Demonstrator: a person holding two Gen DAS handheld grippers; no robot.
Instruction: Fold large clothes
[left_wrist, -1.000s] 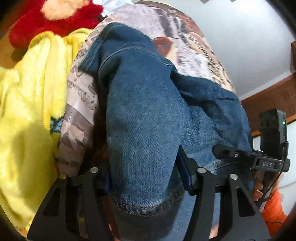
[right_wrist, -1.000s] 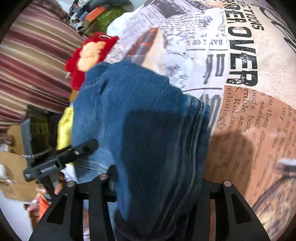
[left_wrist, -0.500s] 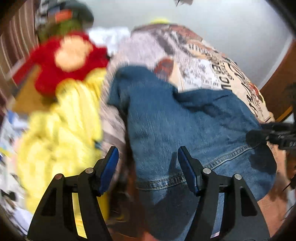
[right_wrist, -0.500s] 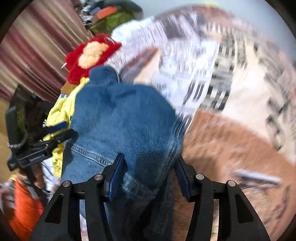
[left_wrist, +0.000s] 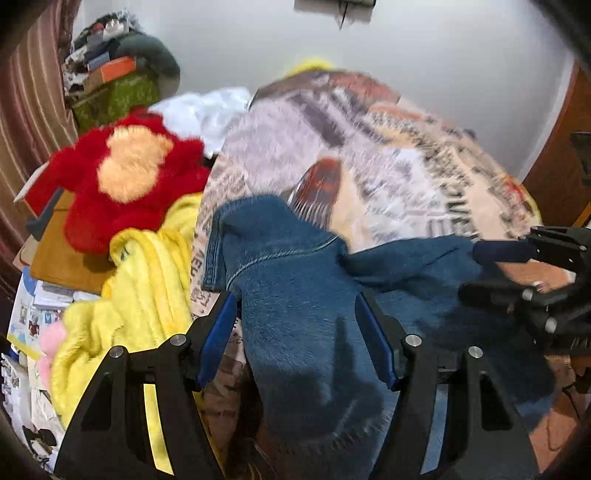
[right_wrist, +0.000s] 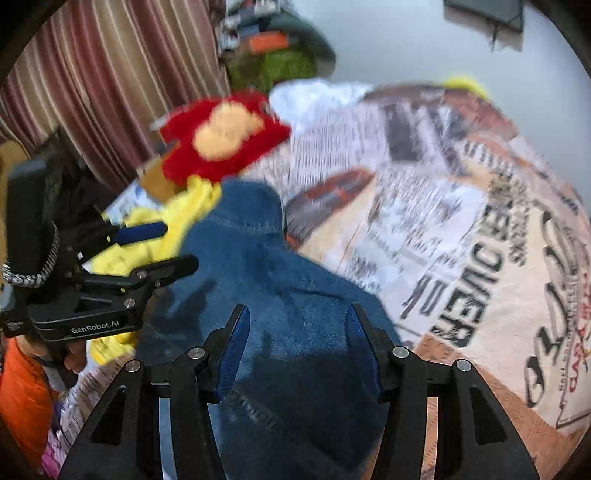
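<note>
Folded jeans (left_wrist: 306, 332) lie on my near side of the newsprint bedspread (left_wrist: 388, 166), yellow blanket (left_wrist: 147, 295) to their left. My left gripper (left_wrist: 299, 339) gapes above them, pads clear. My right gripper (right_wrist: 299, 343) is half open, pads off denim.

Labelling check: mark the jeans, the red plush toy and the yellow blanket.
jeans (left_wrist: 306, 332): left wrist view, denim between the fingers.
red plush toy (left_wrist: 88, 206): left wrist view, red fur below its tan patch.
yellow blanket (left_wrist: 147, 295): left wrist view, middle folds.
</note>
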